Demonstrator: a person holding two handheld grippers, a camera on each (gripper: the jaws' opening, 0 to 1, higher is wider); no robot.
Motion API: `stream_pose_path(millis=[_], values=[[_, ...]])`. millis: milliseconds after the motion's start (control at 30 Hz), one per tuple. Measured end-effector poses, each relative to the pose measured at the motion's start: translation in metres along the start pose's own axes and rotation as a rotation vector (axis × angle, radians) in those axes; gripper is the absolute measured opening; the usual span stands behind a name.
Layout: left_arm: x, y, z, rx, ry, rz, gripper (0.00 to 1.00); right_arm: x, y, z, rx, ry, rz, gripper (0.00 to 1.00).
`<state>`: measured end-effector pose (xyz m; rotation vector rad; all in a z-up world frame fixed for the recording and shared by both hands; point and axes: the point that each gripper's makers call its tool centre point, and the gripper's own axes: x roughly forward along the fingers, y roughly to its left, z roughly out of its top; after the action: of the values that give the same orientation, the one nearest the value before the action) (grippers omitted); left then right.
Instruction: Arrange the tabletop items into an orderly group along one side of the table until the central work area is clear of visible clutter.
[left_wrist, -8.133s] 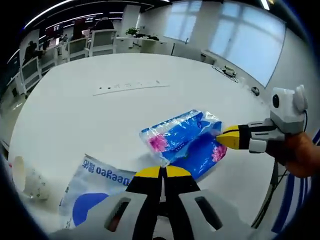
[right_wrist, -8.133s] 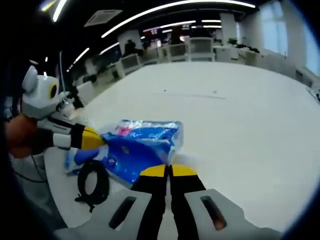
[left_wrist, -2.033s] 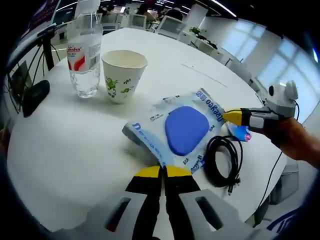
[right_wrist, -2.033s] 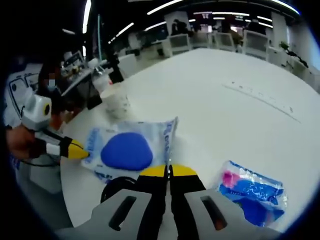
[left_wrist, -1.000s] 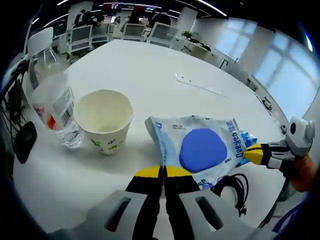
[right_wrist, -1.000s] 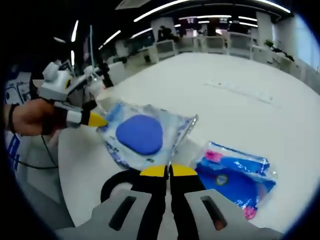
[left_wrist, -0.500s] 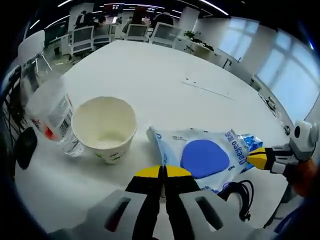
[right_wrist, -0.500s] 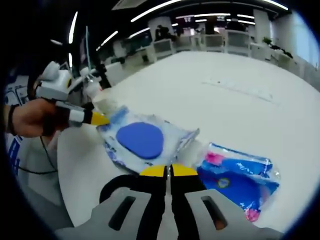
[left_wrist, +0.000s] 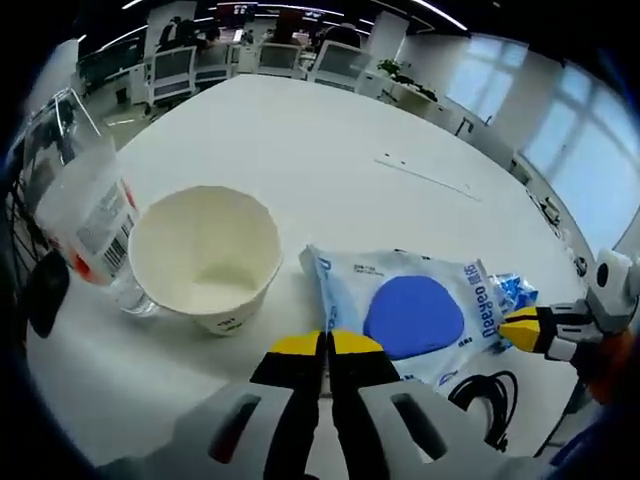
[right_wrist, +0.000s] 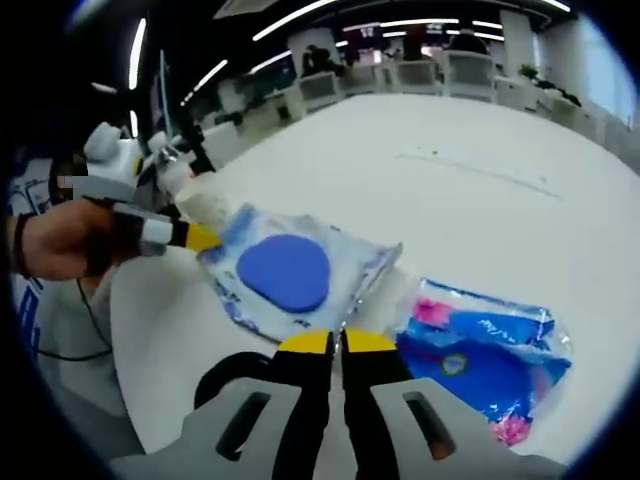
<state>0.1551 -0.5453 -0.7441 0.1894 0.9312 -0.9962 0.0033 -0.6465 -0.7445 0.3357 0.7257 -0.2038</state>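
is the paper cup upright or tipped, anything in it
Upright and empty: the paper cup stands on its base on the table, mouth up, its bare inside showing.

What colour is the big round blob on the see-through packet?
Blue. The rounded blob sits on the clear plastic packet, clearest in the left gripper view.

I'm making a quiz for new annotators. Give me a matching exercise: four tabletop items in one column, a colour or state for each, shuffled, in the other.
Items:
1. paper cup
2. water bottle
3. white pack
4. cable

Descriptions:
A. black, coiled near the table edge
B. open, nothing visible inside, green print on the side
C. clear plastic with a red and white label
D. flat, with a blue oval in the middle

Pairs: 1-B, 2-C, 3-D, 4-A
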Motion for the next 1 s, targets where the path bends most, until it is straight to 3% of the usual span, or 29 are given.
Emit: stream_pose_path(millis=[733, 1000], values=[[0.002, 0.011, 0.004, 0.005, -0.001, 0.003, 0.00, 0.004, 0.001, -0.002, 0.012, 0.006, -0.007, 0.03], [-0.007, 0.010, 0.000, -0.016, -0.002, -0.017, 0.10, 0.000, 0.004, -0.003, 0.004, 0.005, -0.011, 0.08]])
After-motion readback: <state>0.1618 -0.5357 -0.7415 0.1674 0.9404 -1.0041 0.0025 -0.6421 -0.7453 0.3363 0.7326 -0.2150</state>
